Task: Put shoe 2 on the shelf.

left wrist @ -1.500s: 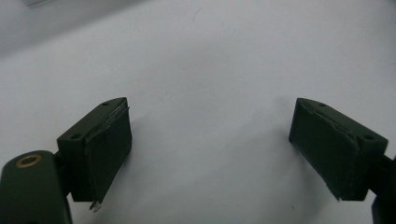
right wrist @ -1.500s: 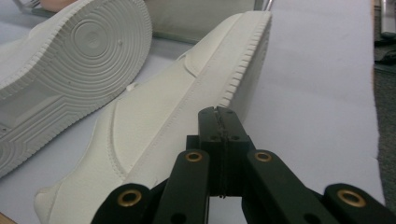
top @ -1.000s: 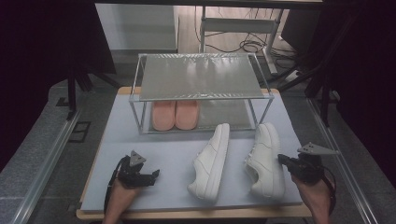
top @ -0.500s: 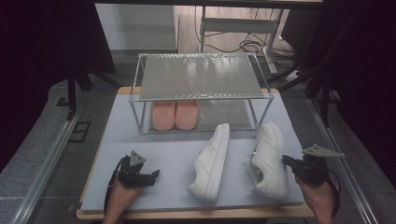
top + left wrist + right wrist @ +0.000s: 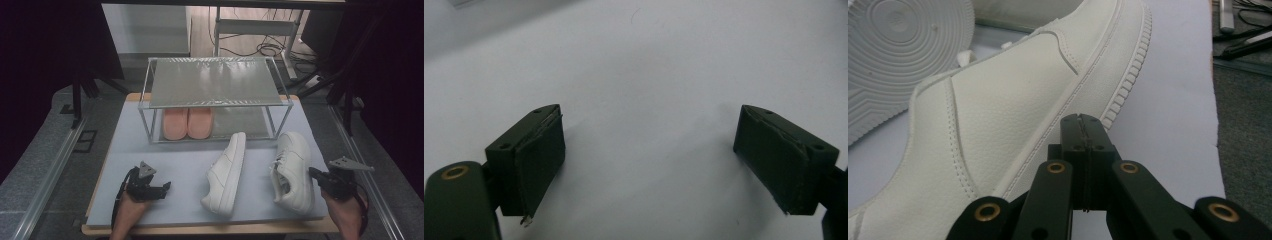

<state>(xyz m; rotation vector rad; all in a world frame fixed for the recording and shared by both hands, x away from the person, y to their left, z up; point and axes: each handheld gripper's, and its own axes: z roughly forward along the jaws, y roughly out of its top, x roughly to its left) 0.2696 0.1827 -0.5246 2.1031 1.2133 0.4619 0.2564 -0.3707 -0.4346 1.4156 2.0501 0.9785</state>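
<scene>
Two white sneakers lie on the blue-grey mat point(image 5: 175, 160). The left sneaker point(image 5: 225, 175) lies on its side, its ribbed sole point(image 5: 893, 55) turned toward the right one. The right sneaker point(image 5: 292, 167) stands upright, toe pointing away. My right gripper point(image 5: 312, 174) is low beside that sneaker's heel end on its right. In the right gripper view the right gripper point(image 5: 1083, 122) is shut with nothing between its jaws, its tips right at the sole edge of the sneaker point(image 5: 998, 125). My left gripper point(image 5: 162, 189) rests at the front left and the left gripper point(image 5: 649, 165) is open over bare mat.
A clear two-level rack point(image 5: 215, 82) stands at the back of the mat, with a pair of pink shoes point(image 5: 187, 122) under its top shelf. The mat's right edge point(image 5: 1213, 100) lies close to the right gripper. Dark stands and cables surround the table.
The right gripper has edged slightly to the right, and the right sneaker's heel end has shifted a little the same way. The left gripper has stayed put.
</scene>
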